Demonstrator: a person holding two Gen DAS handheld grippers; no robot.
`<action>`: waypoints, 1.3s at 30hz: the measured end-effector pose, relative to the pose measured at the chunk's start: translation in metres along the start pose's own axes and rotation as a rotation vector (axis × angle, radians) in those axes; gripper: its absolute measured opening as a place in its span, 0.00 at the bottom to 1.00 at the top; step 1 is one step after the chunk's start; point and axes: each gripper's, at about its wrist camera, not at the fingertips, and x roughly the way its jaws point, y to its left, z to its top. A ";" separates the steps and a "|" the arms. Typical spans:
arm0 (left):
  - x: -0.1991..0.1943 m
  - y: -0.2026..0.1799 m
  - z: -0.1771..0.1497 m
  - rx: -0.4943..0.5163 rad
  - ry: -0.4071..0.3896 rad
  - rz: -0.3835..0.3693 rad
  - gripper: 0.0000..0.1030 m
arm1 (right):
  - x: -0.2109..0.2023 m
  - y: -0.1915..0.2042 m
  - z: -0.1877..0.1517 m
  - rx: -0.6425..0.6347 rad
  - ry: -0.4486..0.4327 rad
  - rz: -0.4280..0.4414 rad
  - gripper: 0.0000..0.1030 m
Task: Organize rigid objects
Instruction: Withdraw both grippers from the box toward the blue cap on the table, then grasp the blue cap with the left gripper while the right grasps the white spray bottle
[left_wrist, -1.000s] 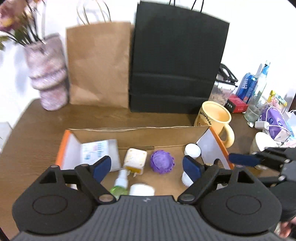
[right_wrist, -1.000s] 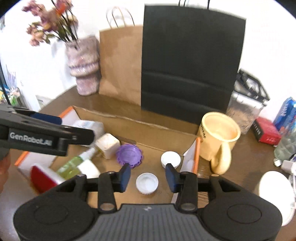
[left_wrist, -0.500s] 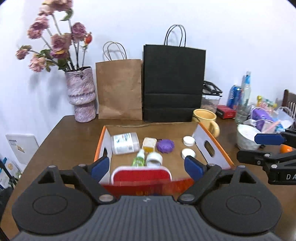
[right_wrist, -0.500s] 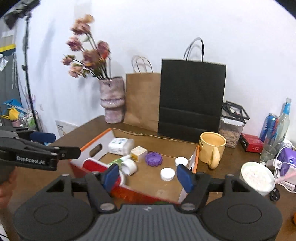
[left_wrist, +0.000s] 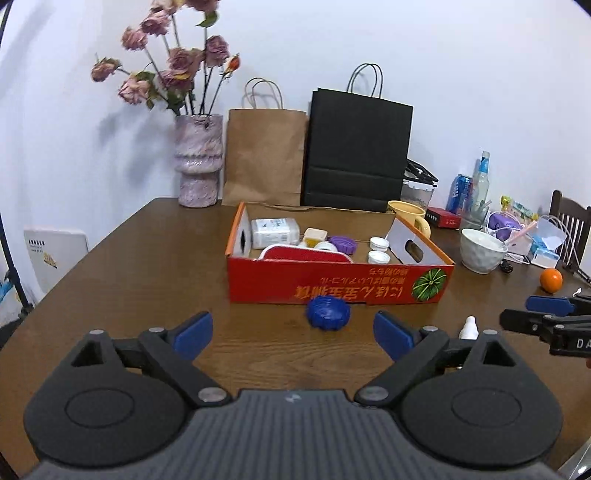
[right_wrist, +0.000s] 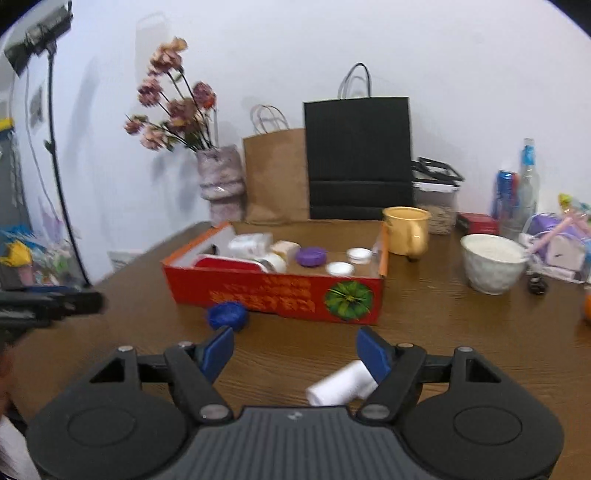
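Mostly sorted, at a guess: inside the red cardboard box (left_wrist: 332, 286) lie a white packet (left_wrist: 274, 232), red-lidded case (left_wrist: 304, 254), purple lid (left_wrist: 342, 243) and white caps (left_wrist: 378, 250). Left outside: blue ridged lid (left_wrist: 328, 313) touching the box front, white dropper bottle (right_wrist: 341, 384) nearer. Left gripper (left_wrist: 291, 330) and right gripper (right_wrist: 294, 349) both spread wide, holding nothing
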 end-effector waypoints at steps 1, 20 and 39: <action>-0.001 0.005 -0.002 0.004 0.000 -0.001 0.93 | -0.001 -0.001 -0.001 0.002 -0.002 -0.026 0.71; 0.005 0.024 -0.003 0.039 0.007 0.002 0.95 | 0.006 -0.030 -0.015 0.139 -0.012 -0.125 0.74; 0.154 -0.039 0.006 0.110 0.194 -0.120 0.89 | 0.087 -0.039 -0.035 0.219 0.152 -0.049 0.65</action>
